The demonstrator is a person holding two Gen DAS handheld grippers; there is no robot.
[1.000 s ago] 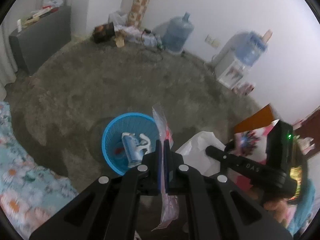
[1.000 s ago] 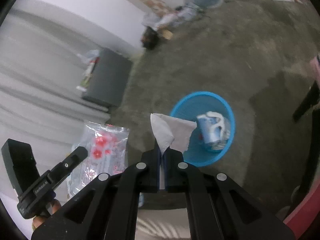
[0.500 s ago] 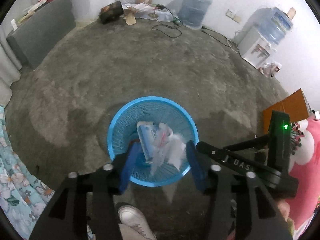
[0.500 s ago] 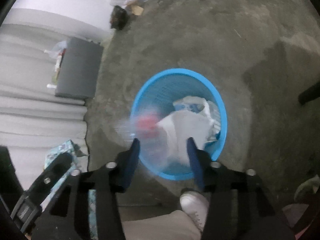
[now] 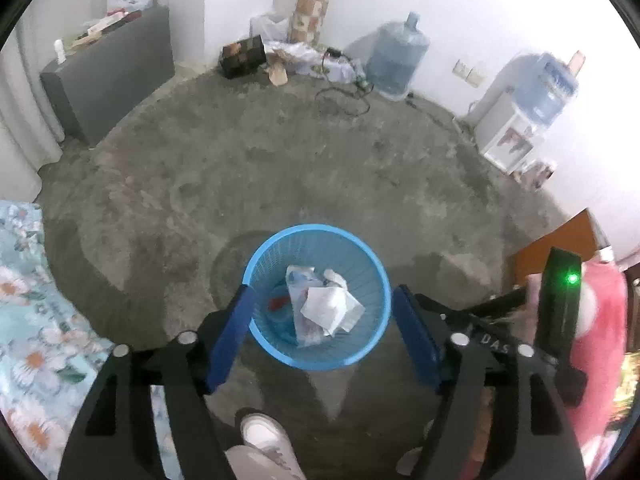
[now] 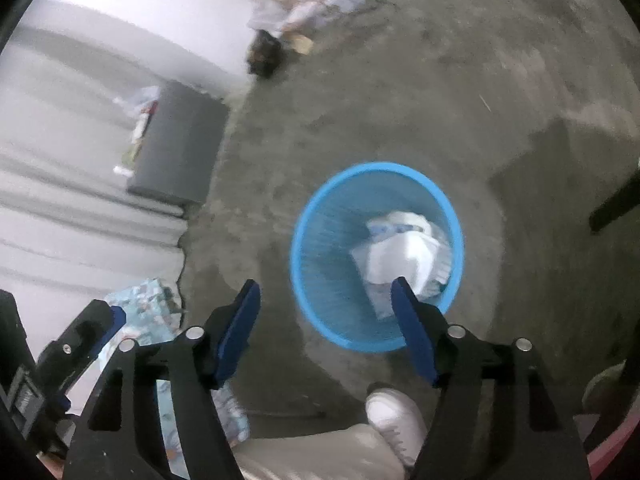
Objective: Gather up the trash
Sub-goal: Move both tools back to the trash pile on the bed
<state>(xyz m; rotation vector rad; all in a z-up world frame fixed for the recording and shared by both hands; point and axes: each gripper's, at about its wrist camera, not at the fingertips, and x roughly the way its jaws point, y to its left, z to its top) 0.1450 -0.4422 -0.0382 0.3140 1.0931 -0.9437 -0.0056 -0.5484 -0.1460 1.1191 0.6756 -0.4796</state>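
Note:
A round blue plastic basket (image 5: pixel 256 272) stands on the grey floor below me; it also shows in the right wrist view (image 6: pixel 316 224). Inside it lie a white tissue (image 5: pixel 326 308), a clear plastic wrapper with red print (image 5: pixel 304 330) and a blue-white packet (image 5: pixel 298 276); the right wrist view shows this pile (image 6: pixel 404 252) blurred. My left gripper (image 5: pixel 322 312) is open and empty, its fingers on either side of the basket from above. My right gripper (image 6: pixel 324 300) is open and empty, above the basket's near left rim.
A person's white shoe (image 5: pixel 266 438) stands just in front of the basket. A floral bedsheet (image 5: pixel 28 320) lies at the left. A grey cabinet (image 5: pixel 108 68), a water jug (image 5: pixel 394 60), a water dispenser (image 5: pixel 520 120) and clutter (image 5: pixel 280 60) line the far wall.
Both grippers opened above the basket. The plastic wrapper left my left gripper and the tissue left my right gripper; both now lie in the basket.

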